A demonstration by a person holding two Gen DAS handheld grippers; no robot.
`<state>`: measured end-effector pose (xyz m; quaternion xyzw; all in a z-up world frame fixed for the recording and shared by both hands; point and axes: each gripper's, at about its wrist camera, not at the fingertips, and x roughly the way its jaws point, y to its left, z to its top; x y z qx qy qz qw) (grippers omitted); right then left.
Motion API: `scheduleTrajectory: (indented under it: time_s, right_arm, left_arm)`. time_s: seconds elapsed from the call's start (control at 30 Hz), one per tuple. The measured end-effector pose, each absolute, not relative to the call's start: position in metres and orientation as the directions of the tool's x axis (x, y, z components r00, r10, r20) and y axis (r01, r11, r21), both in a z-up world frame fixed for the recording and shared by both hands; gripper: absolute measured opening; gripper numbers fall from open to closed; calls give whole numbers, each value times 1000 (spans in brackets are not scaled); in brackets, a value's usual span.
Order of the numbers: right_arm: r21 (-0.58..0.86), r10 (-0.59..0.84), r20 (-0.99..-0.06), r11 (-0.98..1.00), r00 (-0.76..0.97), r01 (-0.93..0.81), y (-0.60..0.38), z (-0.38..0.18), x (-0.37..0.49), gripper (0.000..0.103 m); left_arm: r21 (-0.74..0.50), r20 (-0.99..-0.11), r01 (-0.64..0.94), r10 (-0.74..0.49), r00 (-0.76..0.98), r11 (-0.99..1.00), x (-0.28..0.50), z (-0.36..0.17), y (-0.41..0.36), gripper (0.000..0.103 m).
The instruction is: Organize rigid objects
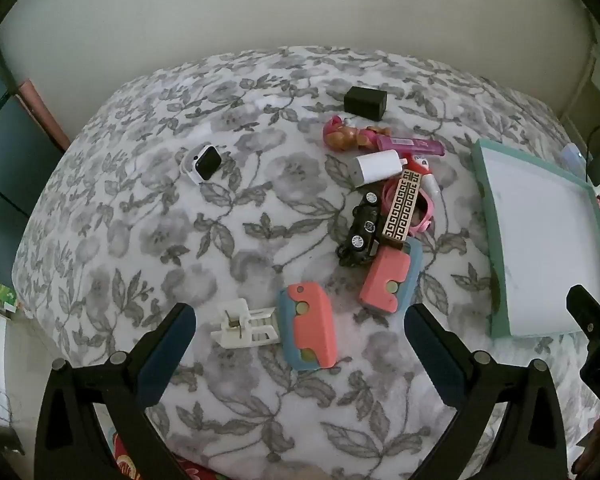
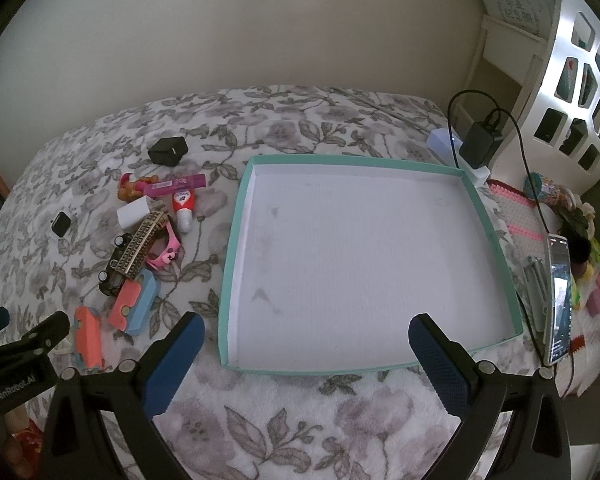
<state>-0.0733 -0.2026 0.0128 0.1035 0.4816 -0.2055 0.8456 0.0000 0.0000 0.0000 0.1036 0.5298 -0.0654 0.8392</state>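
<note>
Dim soft light, faint shadows, strong fisheye bending, perhaps slightly blurred

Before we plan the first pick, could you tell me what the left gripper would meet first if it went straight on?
Probably the coral-and-blue plastic toy block between the open left gripper fingers, though depth is unclear.

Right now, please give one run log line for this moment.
left gripper: open, empty | right gripper: open, empty | tray: empty | toys: on bed
</note>
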Motion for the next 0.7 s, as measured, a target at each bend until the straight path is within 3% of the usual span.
scheduleTrajectory:
  time_s: [0.7]
  right_arm:
    - [-29, -256, -858, 890, 446, 455, -203, 10, -73, 103]
  left_arm:
    - [127, -907, 217, 25, 420, 968, 1, -4, 0, 103]
